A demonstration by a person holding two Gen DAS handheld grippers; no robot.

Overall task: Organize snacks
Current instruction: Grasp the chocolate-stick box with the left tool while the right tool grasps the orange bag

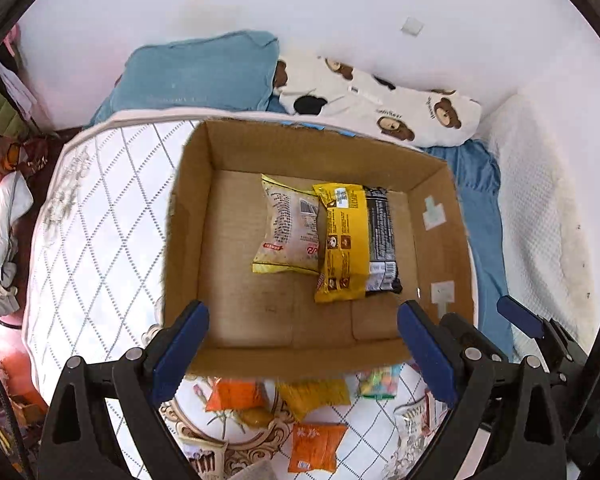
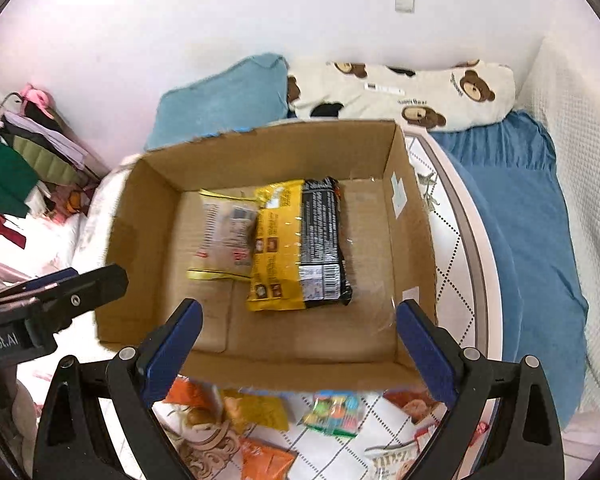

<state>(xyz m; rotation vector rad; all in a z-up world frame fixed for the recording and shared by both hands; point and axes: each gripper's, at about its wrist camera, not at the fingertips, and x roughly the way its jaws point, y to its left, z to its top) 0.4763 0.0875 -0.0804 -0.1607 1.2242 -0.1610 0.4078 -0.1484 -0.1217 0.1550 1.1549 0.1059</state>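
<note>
1. Left wrist view: the left gripper [image 1: 302, 344] stands wide open with nothing between its blue pads, above the near wall of the cardboard box [image 1: 440, 216].
2. Three packets lie together on the box floor: a pale yellow packet [image 1: 288, 228], a yellow packet [image 1: 342, 244] and a black packet [image 1: 382, 236]. Judged step: between placements; a loose snack is due next.
3. Loose snacks lie on the quilted mattress [image 1: 100, 240] in front of the box, among them an orange packet [image 1: 316, 446].
4. Right wrist view: the right gripper [image 2: 298, 344] is likewise spread and empty over the box's near wall.
5. A colourful candy bag [image 2: 334, 410] lies just in front of that wall; the next grasp calls for descending clear of it.
6. Open floor remains on the box's left and near side.
</note>
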